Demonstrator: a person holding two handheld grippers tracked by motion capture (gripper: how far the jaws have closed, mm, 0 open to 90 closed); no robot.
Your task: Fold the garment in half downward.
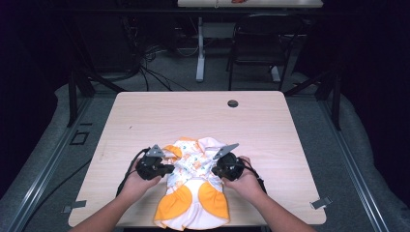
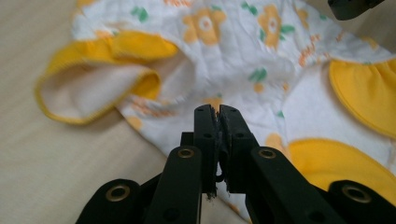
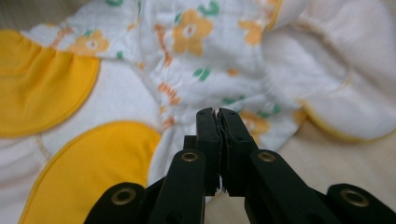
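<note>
High view: a small white garment [image 1: 193,191] with orange flower print and yellow-orange patches lies on the near half of a light wooden table [image 1: 145,121], reaching the near edge. The left gripper [image 1: 167,169] sits at the garment's left edge and the right gripper [image 1: 216,170] at its right edge, each held by a hand, the two facing one another across the cloth. A dark round grommet [image 1: 232,103] sits in the table top well beyond the garment, and a black chair [image 1: 263,43] stands on the floor past the far edge of the table. Left gripper view: the left gripper [image 2: 215,112] has its jaws pressed together, tips over the garment [image 2: 224,56] at its printed edge; whether cloth is pinched between them cannot be told. A yellow-trimmed sleeve opening [image 2: 93,88] lies to the left of the tips. Right gripper view: the right gripper [image 3: 216,113] also has its jaws pressed together, tips over the printed cloth of the garment [image 3: 187,60]; a pinch on the cloth cannot be confirmed. Two yellow patches [image 3: 42,88] lie left of the tips.
</note>
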